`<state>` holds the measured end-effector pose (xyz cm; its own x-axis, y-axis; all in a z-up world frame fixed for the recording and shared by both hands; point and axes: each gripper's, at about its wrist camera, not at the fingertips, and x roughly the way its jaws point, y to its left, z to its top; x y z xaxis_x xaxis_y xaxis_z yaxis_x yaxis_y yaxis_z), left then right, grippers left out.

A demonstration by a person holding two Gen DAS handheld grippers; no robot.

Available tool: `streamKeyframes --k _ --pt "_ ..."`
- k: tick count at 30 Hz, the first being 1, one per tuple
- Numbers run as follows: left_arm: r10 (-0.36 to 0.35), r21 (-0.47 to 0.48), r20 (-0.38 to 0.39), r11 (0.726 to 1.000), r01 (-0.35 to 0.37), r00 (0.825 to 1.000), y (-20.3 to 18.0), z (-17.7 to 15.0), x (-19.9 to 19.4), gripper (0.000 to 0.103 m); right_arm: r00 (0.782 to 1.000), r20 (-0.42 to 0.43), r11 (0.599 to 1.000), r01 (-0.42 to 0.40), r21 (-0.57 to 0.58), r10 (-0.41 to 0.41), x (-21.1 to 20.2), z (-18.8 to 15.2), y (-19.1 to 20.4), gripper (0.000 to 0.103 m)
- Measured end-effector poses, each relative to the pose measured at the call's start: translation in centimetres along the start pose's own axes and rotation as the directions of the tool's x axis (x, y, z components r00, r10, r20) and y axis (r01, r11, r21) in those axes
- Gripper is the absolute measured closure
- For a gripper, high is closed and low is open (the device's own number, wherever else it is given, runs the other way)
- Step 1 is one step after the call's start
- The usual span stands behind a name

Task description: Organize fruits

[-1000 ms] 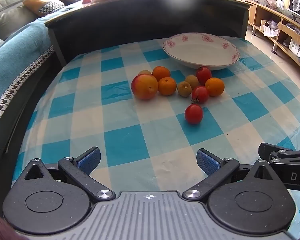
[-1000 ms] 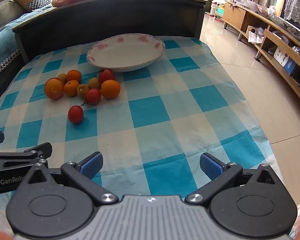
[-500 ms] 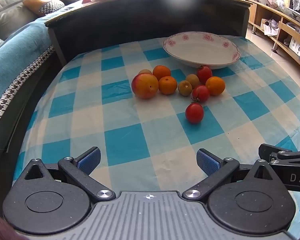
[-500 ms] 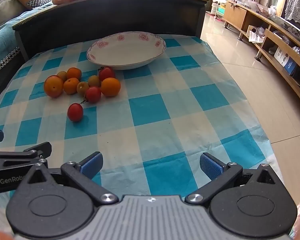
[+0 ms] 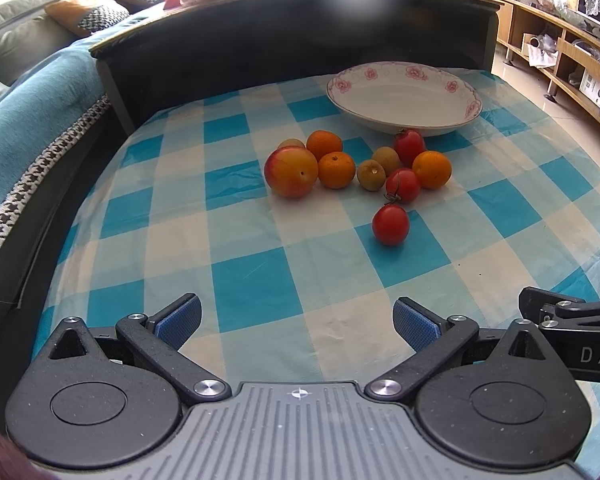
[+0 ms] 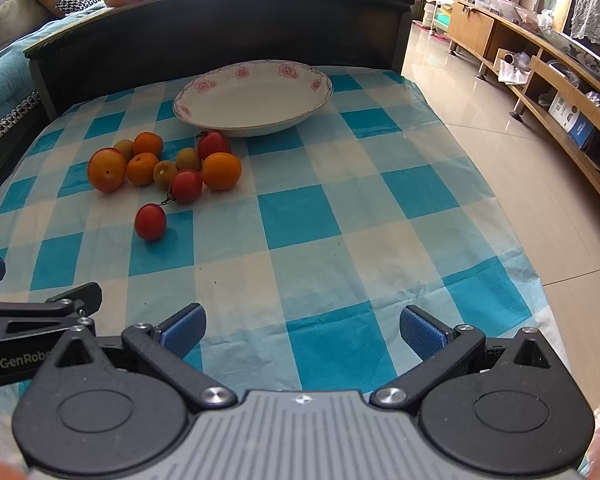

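Observation:
A cluster of fruit lies on the blue-checked tablecloth (image 5: pixel 252 300): a large peach (image 5: pixel 291 172), several oranges (image 5: pixel 432 169), small brownish fruits (image 5: pixel 371 175) and red tomatoes, one tomato (image 5: pixel 391 224) lying apart nearest me. Behind them stands an empty white bowl (image 5: pixel 404 98) with pink flowers. In the right wrist view the same bowl (image 6: pixel 252 98), peach (image 6: pixel 107 169) and lone tomato (image 6: pixel 150 221) sit far left. My left gripper (image 5: pixel 296 322) and right gripper (image 6: pixel 302 330) are both open, holding nothing, hovering over the cloth's near part, well short of the fruit.
A dark headboard-like panel (image 5: pixel 292 36) rises behind the bowl, with bagged fruit on top. A teal-covered sofa (image 5: pixel 28 100) lies left. The table's right edge (image 6: pixel 512 216) drops to a tiled floor; wooden shelving (image 6: pixel 540 60) lines the far right.
Both grippers have crept slightly forward toward the fruit. Jaws remain open and no fruit has moved.

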<state>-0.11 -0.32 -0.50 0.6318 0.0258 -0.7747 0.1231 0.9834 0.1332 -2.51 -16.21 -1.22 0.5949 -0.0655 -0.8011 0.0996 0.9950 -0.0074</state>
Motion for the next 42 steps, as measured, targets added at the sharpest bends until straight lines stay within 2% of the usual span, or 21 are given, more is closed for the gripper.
streamKeyframes --k 35,42 --pt "0.015 0.014 0.013 1.0 -0.015 1.0 -0.09 0.36 -0.34 0.002 1.0 -0.002 1.0 -0.008 0.006 0.008 0.05 0.15 -0.06 0.0" --pt "0.016 -0.008 0.018 1.0 -0.016 1.0 0.65 0.9 -0.13 0.002 1.0 -0.004 1.0 -0.017 0.001 0.017 0.2 0.81 0.39 0.0"
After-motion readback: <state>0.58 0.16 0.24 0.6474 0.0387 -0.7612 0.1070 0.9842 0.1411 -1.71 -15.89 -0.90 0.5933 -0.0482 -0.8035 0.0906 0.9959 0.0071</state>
